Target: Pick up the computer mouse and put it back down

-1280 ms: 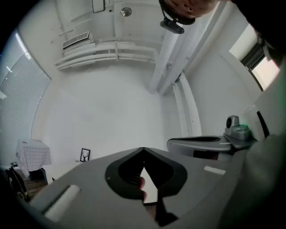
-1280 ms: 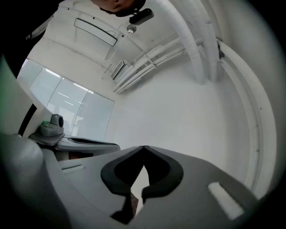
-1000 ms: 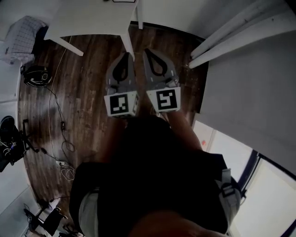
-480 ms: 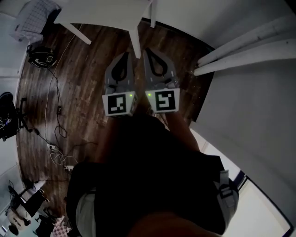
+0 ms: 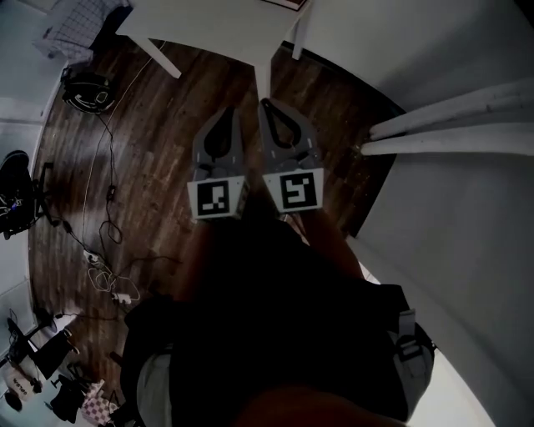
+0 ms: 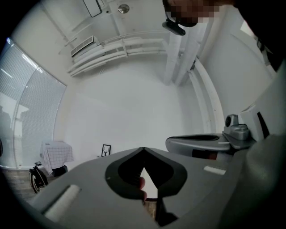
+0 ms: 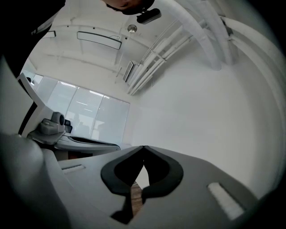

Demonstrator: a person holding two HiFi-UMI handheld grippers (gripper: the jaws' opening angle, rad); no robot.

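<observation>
No computer mouse shows in any view. In the head view my left gripper (image 5: 229, 113) and my right gripper (image 5: 267, 104) are held side by side in front of the person's dark torso, above the wooden floor, pointing toward a white table (image 5: 217, 29). Both are shut with nothing between the jaws. The left gripper view shows the left gripper (image 6: 143, 148) with its tips meeting, a white wall beyond, and the right gripper (image 6: 196, 144) alongside. In the right gripper view the right gripper (image 7: 143, 147) has its tips together, with the left gripper (image 7: 85, 142) beside it.
A table leg (image 5: 261, 79) stands just ahead of the gripper tips. Cables (image 5: 104, 192) trail over the dark wooden floor (image 5: 167, 150) at left, near a round black device (image 5: 88, 87). White pipes (image 5: 450, 125) and a wall fill the right. A checked cloth (image 5: 83, 21) lies far left.
The head view has swung: the table and floor slid right and up in the frame. Both grippers stay side by side and shut, and now sit slightly lower in the picture.
</observation>
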